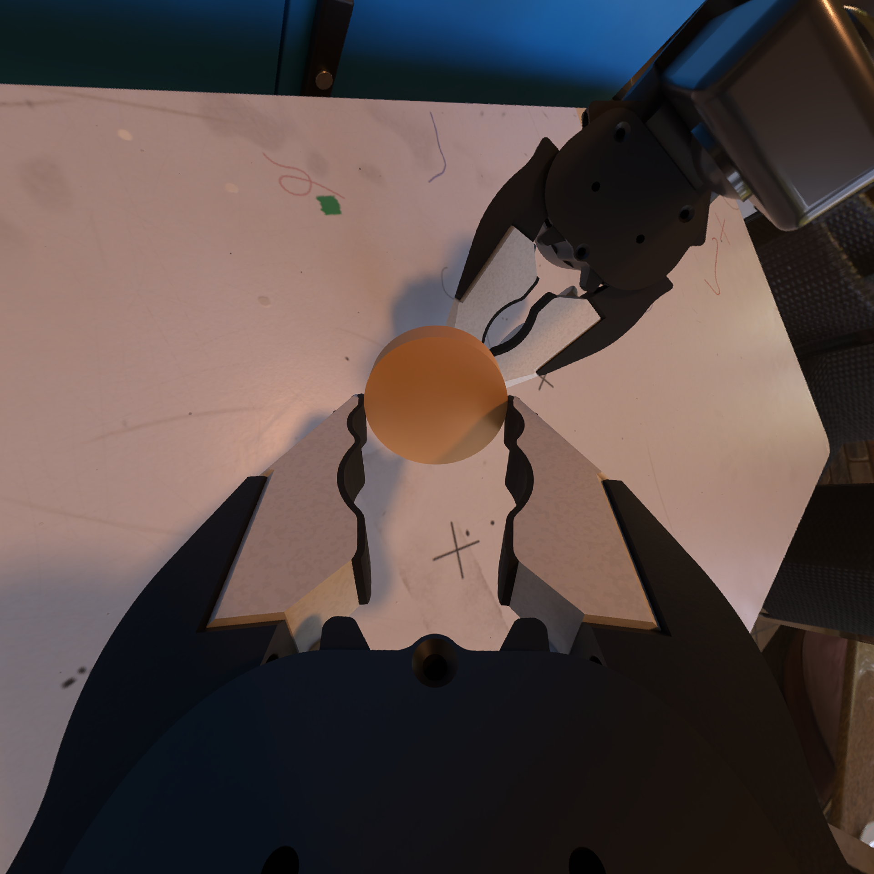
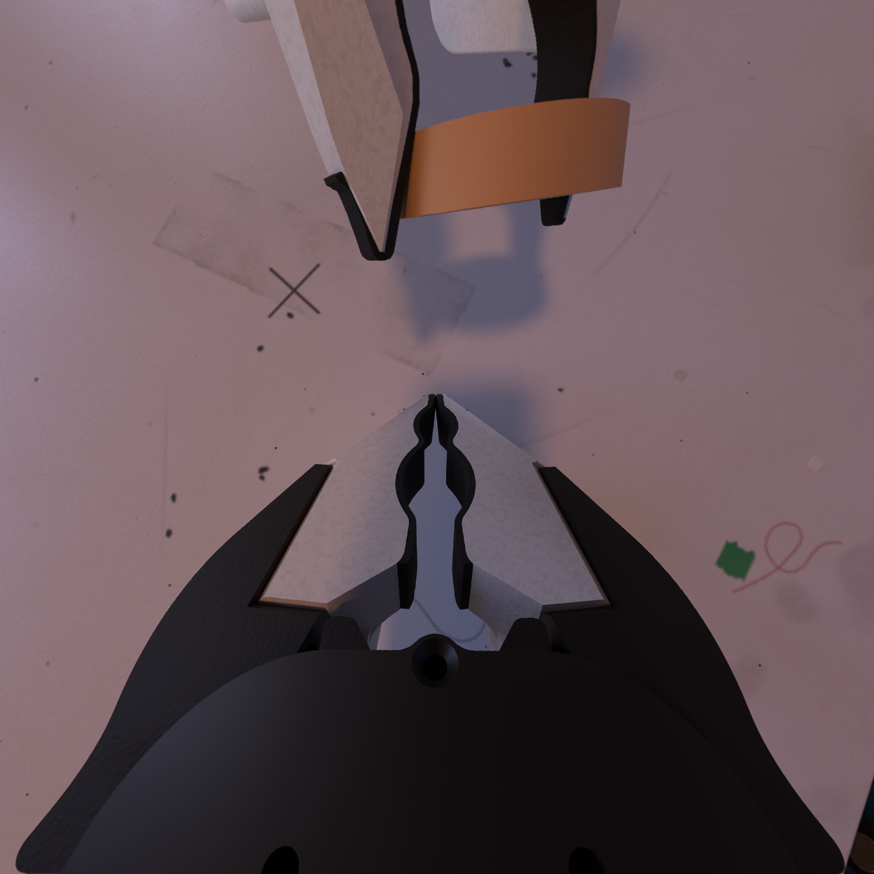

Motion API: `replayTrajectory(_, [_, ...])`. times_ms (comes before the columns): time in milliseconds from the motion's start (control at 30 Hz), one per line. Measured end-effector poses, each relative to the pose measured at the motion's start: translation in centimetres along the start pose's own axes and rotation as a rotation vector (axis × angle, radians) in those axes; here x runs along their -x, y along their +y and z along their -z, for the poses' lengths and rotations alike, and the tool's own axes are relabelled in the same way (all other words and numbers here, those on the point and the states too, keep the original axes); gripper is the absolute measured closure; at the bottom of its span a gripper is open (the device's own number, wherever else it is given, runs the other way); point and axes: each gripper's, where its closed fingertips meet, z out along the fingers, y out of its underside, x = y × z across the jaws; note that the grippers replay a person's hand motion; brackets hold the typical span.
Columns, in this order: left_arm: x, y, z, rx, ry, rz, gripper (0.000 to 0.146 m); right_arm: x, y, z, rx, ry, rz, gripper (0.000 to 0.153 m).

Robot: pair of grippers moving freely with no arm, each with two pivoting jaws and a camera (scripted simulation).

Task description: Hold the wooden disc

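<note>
left hand-held gripper [image 1: 435, 402] clamped on wooden disc [image 1: 432, 395]; right hand-held gripper [image 2: 435, 396] together, empty

I see the disc [image 1: 432, 397] as a thick, round, plain orange-brown wooden puck with a smooth flat face and straight rim. It sits clamped by its rim between my left fingertips, lifted clear of the table, casting a shadow below.
</note>
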Motion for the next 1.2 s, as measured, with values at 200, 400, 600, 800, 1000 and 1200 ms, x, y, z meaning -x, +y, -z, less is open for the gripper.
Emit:
replayTrajectory(200, [-0.1,-0.4,-0.3,0.009,0.011,-0.008,0.087,0.0,0.0,0.0,0.037,0.026,0.02,0.153])
replayTrajectory(400, [0.1,-0.3,-0.3,0.012,0.009,0.006,0.087,0.1,-0.1,-0.3,0.1,-0.006,-0.021,0.153])
replayTrajectory(600, [0.5,-0.4,-0.1,0.001,0.001,0.01,0.087,0.1,-0.4,0.2,0.038,0.017,-0.077,0.153])
replayTrajectory(800, [1.0,0.0,-0.2,0.002,0.0,0.028,0.087,-1.2,-1.0,4.3,-0.095,0.104,-0.154,0.153])
replayTrajectory(1000, [1.6,1.0,0.1,0.008,-0.023,0.048,0.087,-1.3,-1.3,8.2,-0.158,0.191,-0.196,0.153])
replayTrajectory(1200, [2.4,2.4,0.0,0.032,-0.089,0.045,0.087,-2.5,-0.7,7.8,-0.174,0.201,-0.341,0.145])
